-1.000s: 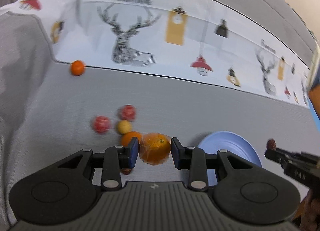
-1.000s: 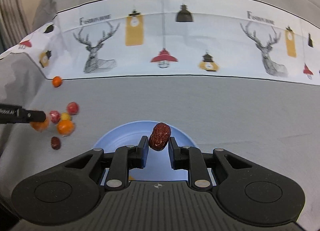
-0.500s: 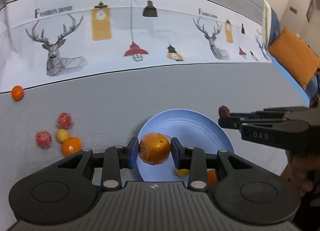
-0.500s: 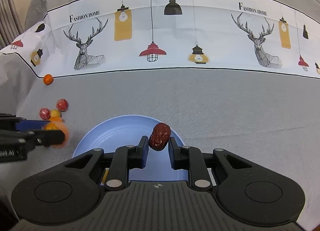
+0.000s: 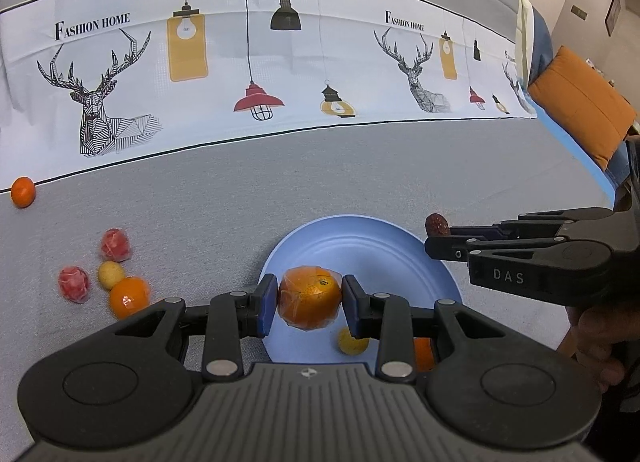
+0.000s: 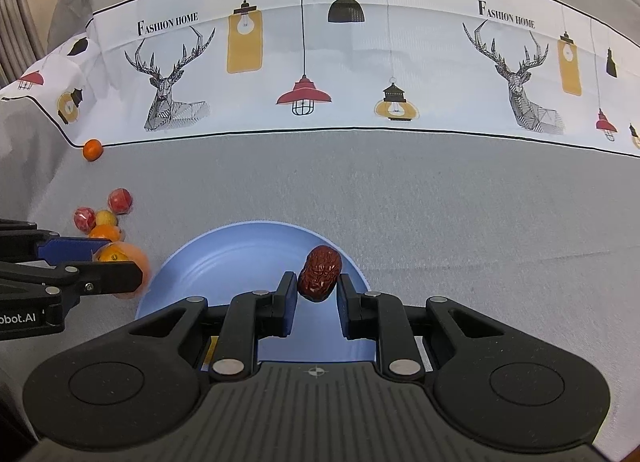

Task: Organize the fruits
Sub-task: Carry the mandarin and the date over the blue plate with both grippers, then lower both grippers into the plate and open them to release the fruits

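Over the round, ridged blue plate (image 5: 360, 246), the left tool (image 5: 309, 304) pinches a plastic-wrapped orange (image 5: 310, 298) between its flat blue pads, while the right tool (image 6: 317, 294) grips a wrinkled, oval red date (image 6: 319, 273). Left of the plate, four small round fruits (image 5: 105, 277) cluster on the coarse grey tabletop (image 5: 240, 182).

In the left wrist view the left tool (image 5: 309, 304) hides the near rim of the blue plate (image 5: 360, 238) and most of an orange fruit (image 5: 423, 352) on it, while the hand (image 5: 596, 342) gripping the right tool (image 5: 436, 231) is cut off at the picture's right edge.
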